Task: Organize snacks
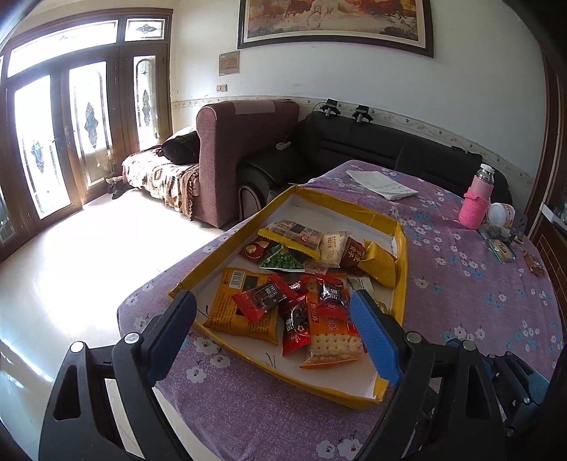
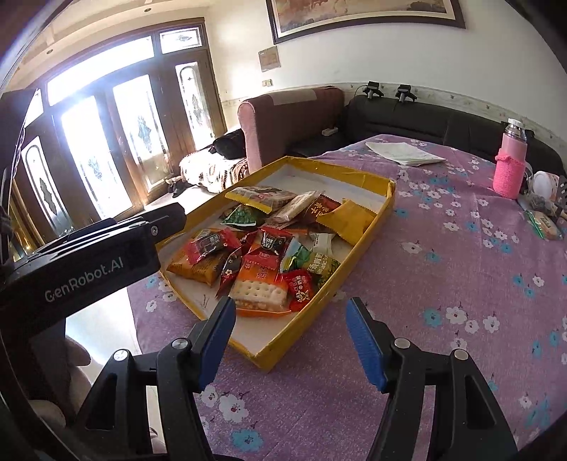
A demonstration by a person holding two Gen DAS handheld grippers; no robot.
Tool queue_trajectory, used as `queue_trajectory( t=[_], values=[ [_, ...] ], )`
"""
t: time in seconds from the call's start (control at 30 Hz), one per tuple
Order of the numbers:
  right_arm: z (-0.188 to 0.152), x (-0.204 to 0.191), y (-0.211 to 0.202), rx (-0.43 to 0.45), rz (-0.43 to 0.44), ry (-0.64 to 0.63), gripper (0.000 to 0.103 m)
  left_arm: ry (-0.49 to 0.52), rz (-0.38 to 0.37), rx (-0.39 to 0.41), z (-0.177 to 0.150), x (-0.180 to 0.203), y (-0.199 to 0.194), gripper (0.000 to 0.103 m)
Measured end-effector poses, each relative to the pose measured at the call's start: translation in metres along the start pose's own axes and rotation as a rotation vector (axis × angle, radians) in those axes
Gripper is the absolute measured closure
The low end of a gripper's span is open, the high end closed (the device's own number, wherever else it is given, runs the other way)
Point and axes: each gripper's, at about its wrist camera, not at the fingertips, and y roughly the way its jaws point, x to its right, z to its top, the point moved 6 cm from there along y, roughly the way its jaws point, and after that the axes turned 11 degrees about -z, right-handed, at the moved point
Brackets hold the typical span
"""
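Snack packets point(image 1: 294, 283) point(image 2: 264, 244) piled loose in shallow yellow-rimmed tray point(image 1: 402, 248) point(image 2: 384, 202): red wrappers, orange cracker pack point(image 1: 329, 337) point(image 2: 260, 287), green pea bag point(image 1: 285, 260) point(image 2: 242, 216). Tray flat on counter.

- The framed painting point(image 1: 335, 21) is cut off by the top edge in both views.
- Small items beside the pink bottle point(image 2: 510, 159) are too small to identify.
- Lower snack packets point(image 1: 244, 305) lie partly buried under others.

A table under a purple flowered cloth point(image 2: 443, 255) carries a shallow yellow box point(image 2: 381, 204) (snack packets heaped inside), a folded white paper point(image 2: 404, 152) at the far edge, and — off to the right — a pink-sleeved bottle point(image 2: 510, 166).
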Motion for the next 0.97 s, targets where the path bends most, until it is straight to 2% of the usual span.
queue_trajectory(
  t=[0.43,0.5,0.6,0.67,0.77,0.87,0.97],
  values=[
    [-0.003,0.003,-0.001,-0.002,0.001,0.014,0.036,0.007,-0.008,-0.004,-0.001,0.005,0.001,0.013],
    [-0.003,0.004,-0.001,-0.001,0.003,0.017,0.036,0.005,0.008,0.027,0.002,0.005,-0.004,0.013],
    [-0.003,0.005,-0.004,0.010,0.003,0.014,0.036,0.007,0.073,0.100,0.012,0.007,-0.026,0.013],
    [-0.001,0.007,-0.007,0.021,0.000,0.012,0.036,0.027,0.048,0.118,0.016,0.013,-0.034,0.013],
    [0.001,0.016,-0.013,0.031,-0.002,0.028,0.035,0.045,-0.063,0.108,0.014,0.026,-0.034,0.000],
    [0.001,0.029,-0.019,0.042,-0.020,0.044,0.034,0.017,-0.037,0.086,0.007,0.027,-0.028,0.000],
    [0.000,0.046,-0.023,0.038,-0.034,0.070,0.034,0.010,-0.046,0.020,-0.003,0.032,-0.016,0.000]
  ],
)
